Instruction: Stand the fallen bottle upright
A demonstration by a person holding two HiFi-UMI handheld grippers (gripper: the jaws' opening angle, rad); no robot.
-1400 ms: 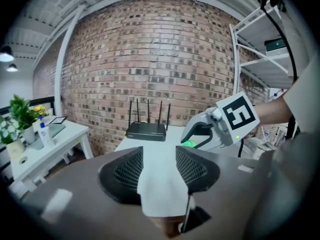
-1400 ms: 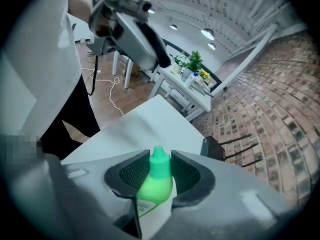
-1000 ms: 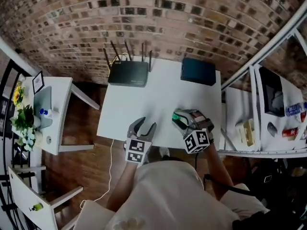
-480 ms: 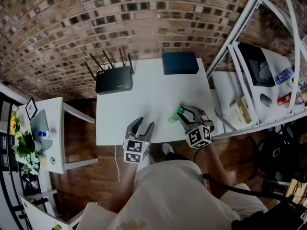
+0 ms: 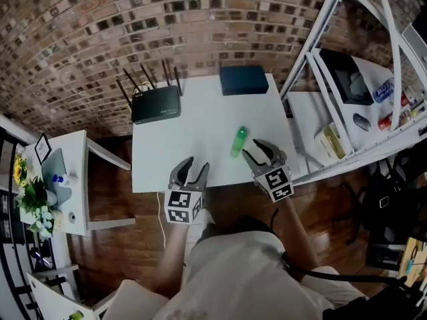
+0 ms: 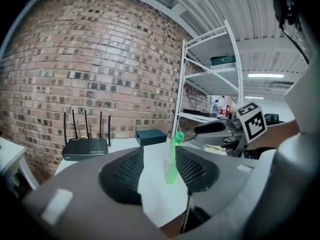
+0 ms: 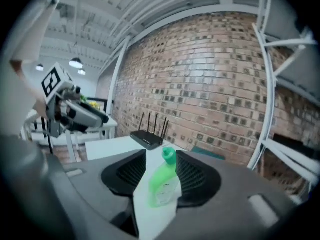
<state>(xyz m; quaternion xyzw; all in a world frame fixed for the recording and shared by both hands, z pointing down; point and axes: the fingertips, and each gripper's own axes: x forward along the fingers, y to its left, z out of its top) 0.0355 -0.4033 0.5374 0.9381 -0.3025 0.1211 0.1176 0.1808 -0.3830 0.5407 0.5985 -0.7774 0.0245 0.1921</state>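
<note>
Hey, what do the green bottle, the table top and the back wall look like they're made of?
Green bottle: likely plastic, with a translucent bright green body, moulded cap and pale label.
Table top: smooth matte white, probably laminate or painted board; the look leaves it open.
Wall: rough brick, with visible mortar joints.

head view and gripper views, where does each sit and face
Head view: on the head, facing down at the table; left gripper, right gripper and torso show.
Left gripper view: on that gripper, facing the shelf; its jaws and right gripper show.
Right gripper view: on that gripper, facing the router; its opening jaws, bottle between them, and left gripper show.
All share the bottle.
</note>
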